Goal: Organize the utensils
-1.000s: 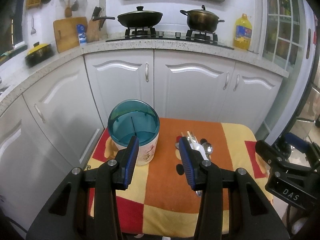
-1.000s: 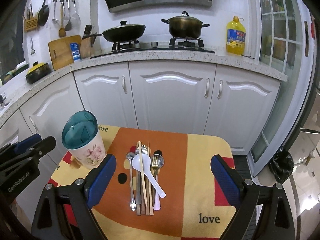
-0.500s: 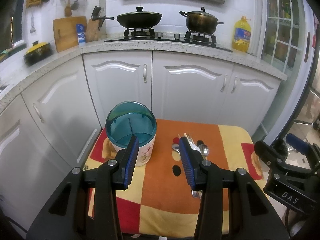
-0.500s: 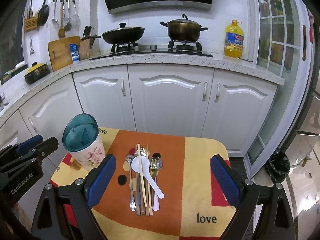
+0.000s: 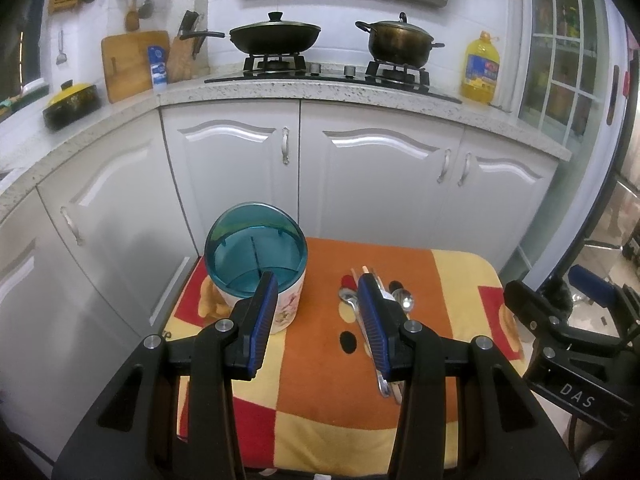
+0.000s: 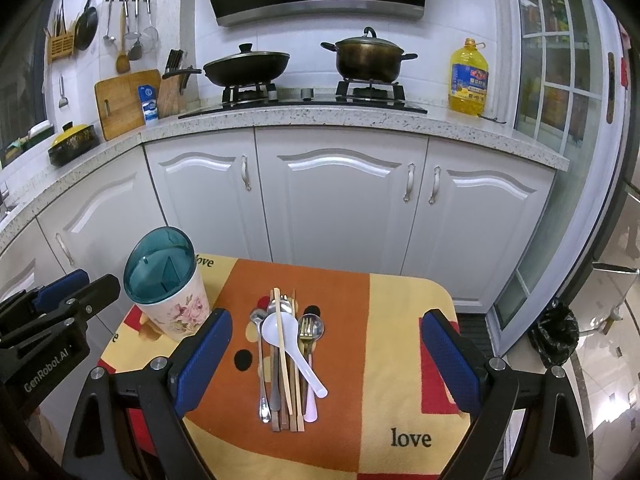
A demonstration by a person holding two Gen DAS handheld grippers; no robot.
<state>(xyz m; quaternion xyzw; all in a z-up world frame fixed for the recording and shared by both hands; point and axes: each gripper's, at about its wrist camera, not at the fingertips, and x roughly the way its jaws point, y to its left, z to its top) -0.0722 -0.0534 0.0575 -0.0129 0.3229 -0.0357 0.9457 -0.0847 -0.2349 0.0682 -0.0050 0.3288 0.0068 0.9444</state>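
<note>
Progress: nothing sorted yet; every utensil lying in one pile, none in the holder.
Utensils: mixed heap of steel spoons, gold fork, white plastic ladle and wooden chopsticks (image 6: 286, 354) on the orange-and-yellow checked cloth surface (image 6: 400, 320).
Holder: floral white canister with teal transparent lid (image 5: 256, 270), left of the pile, lid on.
Left gripper (image 5: 316, 320): jaws apart, empty, above the cloth.
Right gripper (image 6: 324, 360): jaws wide apart, empty, straddling the pile.
Hidden: canister compartments blurred through the lid; lower pile items overlapped, count unclear.

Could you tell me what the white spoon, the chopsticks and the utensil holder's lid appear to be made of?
White spoon: probably plastic or melamine, possibly ceramic; opaque with a soft sheen.
Chopsticks: likely wood or bamboo; matte tan and darker brown, faint grain.
Utensil holder lid: most likely tinted plastic; translucent teal, glossy, with the dividers showing through it.
</note>
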